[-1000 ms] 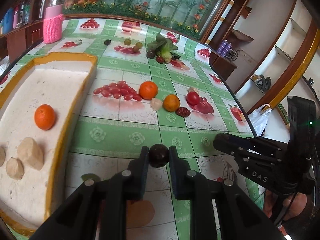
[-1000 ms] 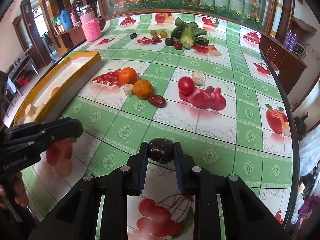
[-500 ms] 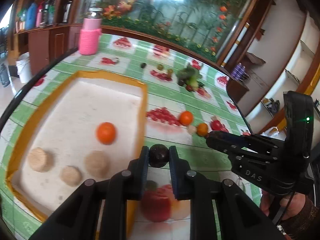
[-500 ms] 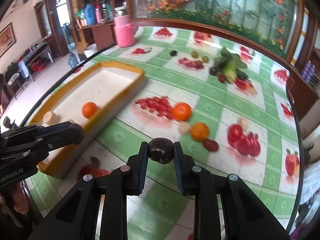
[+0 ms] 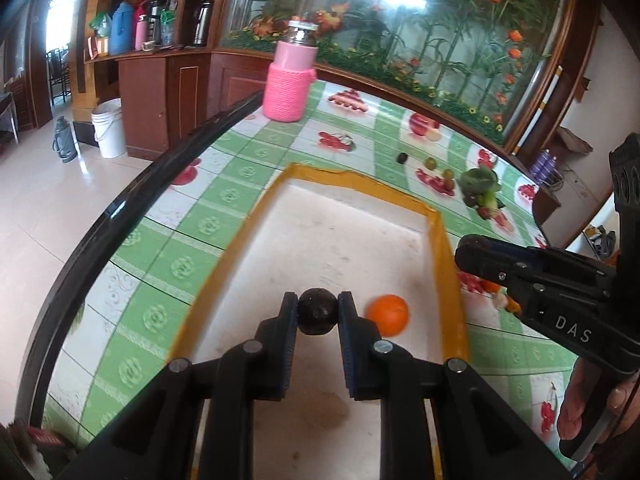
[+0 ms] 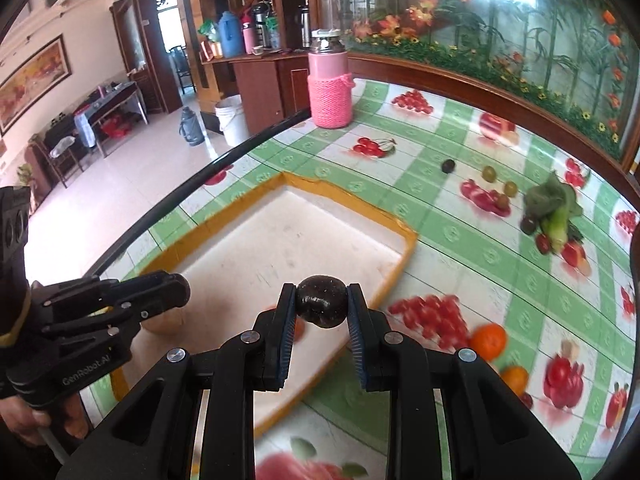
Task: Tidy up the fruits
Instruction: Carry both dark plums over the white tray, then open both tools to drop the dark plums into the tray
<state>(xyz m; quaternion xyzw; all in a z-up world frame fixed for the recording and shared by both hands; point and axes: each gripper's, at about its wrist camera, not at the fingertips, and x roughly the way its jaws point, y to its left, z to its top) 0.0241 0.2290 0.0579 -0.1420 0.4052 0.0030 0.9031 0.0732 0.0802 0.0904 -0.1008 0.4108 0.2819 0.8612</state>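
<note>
Left wrist view: the left gripper (image 5: 318, 312) is clamped on a dark round fruit (image 5: 317, 311) above the yellow-rimmed tray (image 5: 439, 248), beside 1 orange (image 5: 388, 315) on the tray floor. The right gripper's side shows at right, held over the tray's right rim.

Right wrist view: the right gripper (image 6: 321, 307) is clamped on a second dark fruit (image 6: 322, 306) over the tray's near-right rim. 2 more oranges (image 6: 488, 340) lie on the tablecloth (image 6: 436, 240) outside the tray.

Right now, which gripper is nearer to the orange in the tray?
Left. The left gripper hangs beside the orange, above the tray. The right gripper sits farther off, near the tray's edge.
</note>
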